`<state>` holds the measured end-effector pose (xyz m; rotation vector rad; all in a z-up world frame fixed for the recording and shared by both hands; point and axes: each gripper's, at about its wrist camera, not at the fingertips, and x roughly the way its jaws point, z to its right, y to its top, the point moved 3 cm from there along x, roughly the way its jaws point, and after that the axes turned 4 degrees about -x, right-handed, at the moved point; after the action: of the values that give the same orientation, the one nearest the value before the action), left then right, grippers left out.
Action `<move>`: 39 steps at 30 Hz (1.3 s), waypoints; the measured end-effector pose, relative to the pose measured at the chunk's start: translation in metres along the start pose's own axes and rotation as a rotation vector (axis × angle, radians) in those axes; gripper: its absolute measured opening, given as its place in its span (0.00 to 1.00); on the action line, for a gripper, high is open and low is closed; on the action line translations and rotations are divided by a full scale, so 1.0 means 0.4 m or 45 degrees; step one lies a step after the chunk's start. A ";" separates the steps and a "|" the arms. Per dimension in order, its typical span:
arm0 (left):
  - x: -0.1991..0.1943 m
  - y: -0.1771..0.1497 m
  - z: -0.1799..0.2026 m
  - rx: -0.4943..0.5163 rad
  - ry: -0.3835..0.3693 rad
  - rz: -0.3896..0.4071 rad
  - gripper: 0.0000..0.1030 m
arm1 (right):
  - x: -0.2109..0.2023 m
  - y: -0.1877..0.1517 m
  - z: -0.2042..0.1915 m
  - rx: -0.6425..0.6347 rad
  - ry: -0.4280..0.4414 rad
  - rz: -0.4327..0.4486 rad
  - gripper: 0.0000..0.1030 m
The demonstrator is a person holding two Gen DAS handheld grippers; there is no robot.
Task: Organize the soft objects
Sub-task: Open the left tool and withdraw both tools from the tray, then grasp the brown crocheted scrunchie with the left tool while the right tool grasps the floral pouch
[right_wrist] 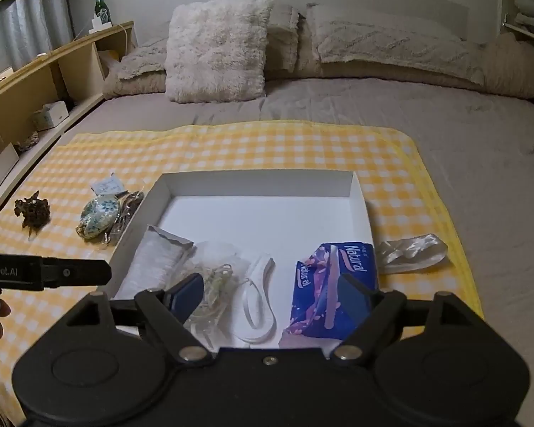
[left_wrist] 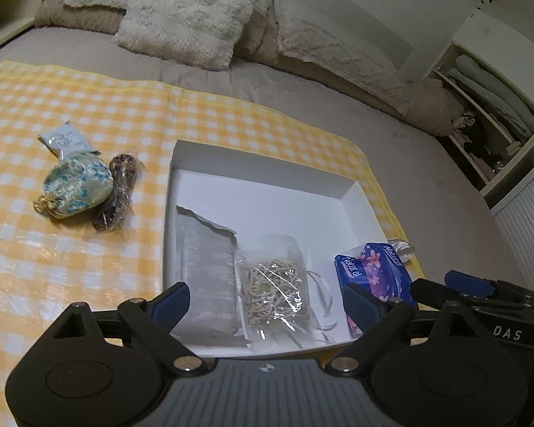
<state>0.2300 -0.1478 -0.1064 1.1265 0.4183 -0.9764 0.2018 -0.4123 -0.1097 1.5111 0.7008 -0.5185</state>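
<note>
A: Left wrist view, entry one. Left tool (left_wrist: 267,306): jaws spread wide, holding nothing, poised over the near edge of the white box (left_wrist: 267,174).

B: Contents?

A: Grey foil packet (left_wrist: 206,277), flat and matte, long axis running away from the camera. Clear bag of rubber bands (left_wrist: 277,284), crinkled and glossy. White ribbon (left_wrist: 320,302), partly hidden. Purple tissue pack (left_wrist: 370,274), soft, floral print, by the right wall.

B: Still outside?

A: Brocade pouch (left_wrist: 76,186), rounded, blue on cream, lying on the yellow checked cloth (left_wrist: 71,267) up and to the left of the left tool, with a white sachet (left_wrist: 66,140) and a brown wrapped item (left_wrist: 119,192) touching it. That cluster is the left side's reach, by my judgement.

B: Right wrist view?

A: Right tool (right_wrist: 270,295): jaws wide apart, nothing gripped, over the box's near part (right_wrist: 260,185). Satin ribbon (right_wrist: 413,249), shiny, crumpled, lies outside the right wall, long axis crosswise, ahead and right. Nearer this tool. Dark dried cluster (right_wrist: 32,213) sits far left. All on the bed (right_wrist: 445,124).
</note>
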 end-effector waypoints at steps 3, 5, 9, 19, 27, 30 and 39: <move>-0.016 -0.003 -0.005 0.011 0.011 0.012 0.93 | -0.015 -0.002 -0.010 -0.006 0.002 0.015 0.82; -0.027 -0.004 -0.008 0.016 0.020 0.019 0.94 | -0.025 -0.004 -0.018 -0.013 0.000 0.021 0.83; -0.047 -0.009 -0.015 0.041 0.039 0.045 0.98 | -0.045 -0.012 -0.030 -0.017 -0.003 0.038 0.86; -0.085 -0.017 -0.025 0.171 0.106 0.127 1.00 | -0.082 -0.020 -0.054 0.018 -0.041 0.094 0.97; -0.121 -0.007 -0.040 0.237 0.169 0.234 1.00 | -0.089 -0.023 -0.081 0.030 -0.103 0.171 1.00; -0.131 0.001 -0.058 0.237 0.204 0.253 1.00 | -0.084 -0.020 -0.094 0.022 -0.129 0.185 1.00; -0.180 0.035 -0.130 0.259 0.291 0.331 1.00 | -0.053 0.012 -0.158 -0.023 -0.124 0.234 1.00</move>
<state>0.2118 -0.0682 -0.0682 1.4457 0.3490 -0.6746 0.1843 -0.3518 -0.0871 1.5058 0.4843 -0.4413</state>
